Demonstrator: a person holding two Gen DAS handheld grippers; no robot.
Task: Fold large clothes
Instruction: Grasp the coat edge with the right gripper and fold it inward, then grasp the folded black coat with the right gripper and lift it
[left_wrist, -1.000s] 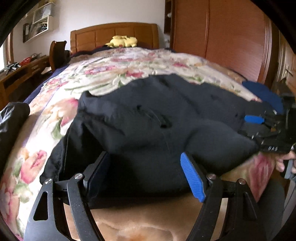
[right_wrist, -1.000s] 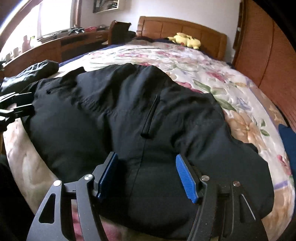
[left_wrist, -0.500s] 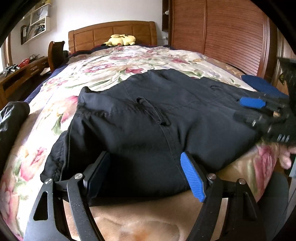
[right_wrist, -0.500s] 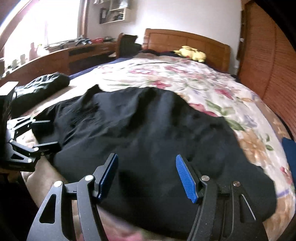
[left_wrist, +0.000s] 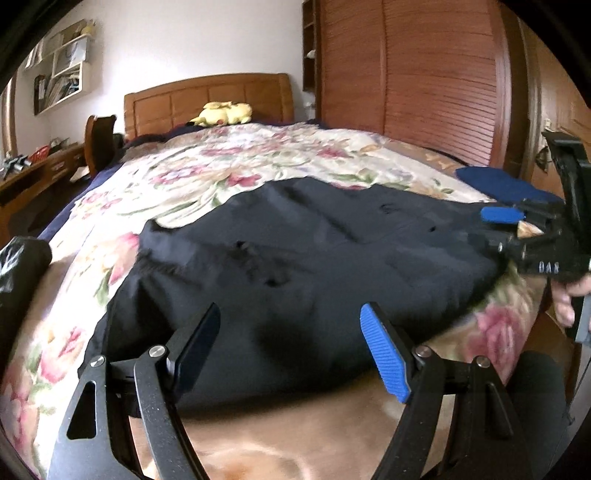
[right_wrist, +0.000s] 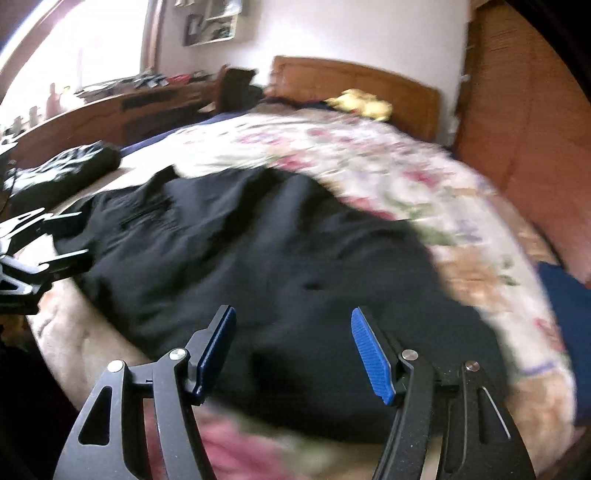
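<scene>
A large black garment (left_wrist: 295, 251) (right_wrist: 258, 251) lies spread flat across the near end of a floral bedspread (left_wrist: 236, 166) (right_wrist: 354, 147). My left gripper (left_wrist: 290, 317) hovers open just above the garment's near hem, with nothing pressed between its pads. In the right wrist view the left gripper (right_wrist: 79, 236) sits at the garment's left edge. My right gripper (right_wrist: 291, 317) is also open over the near hem. In the left wrist view the right gripper (left_wrist: 495, 229) is at the garment's right edge, its jaws apart, held by a person's hand (left_wrist: 569, 295).
A shiny black bundle (left_wrist: 22, 266) (right_wrist: 62, 170) lies at the bed's left edge. A blue cloth (left_wrist: 498, 181) (right_wrist: 565, 295) lies at the right edge. A yellow plush toy (left_wrist: 225, 112) rests by the headboard. A wooden wardrobe (left_wrist: 424, 81) stands right, a desk (left_wrist: 37, 173) left.
The garment, puffed up a second ago, has settled flat on the bed. Both grippers have drawn back and risen a little, and both stay open.
</scene>
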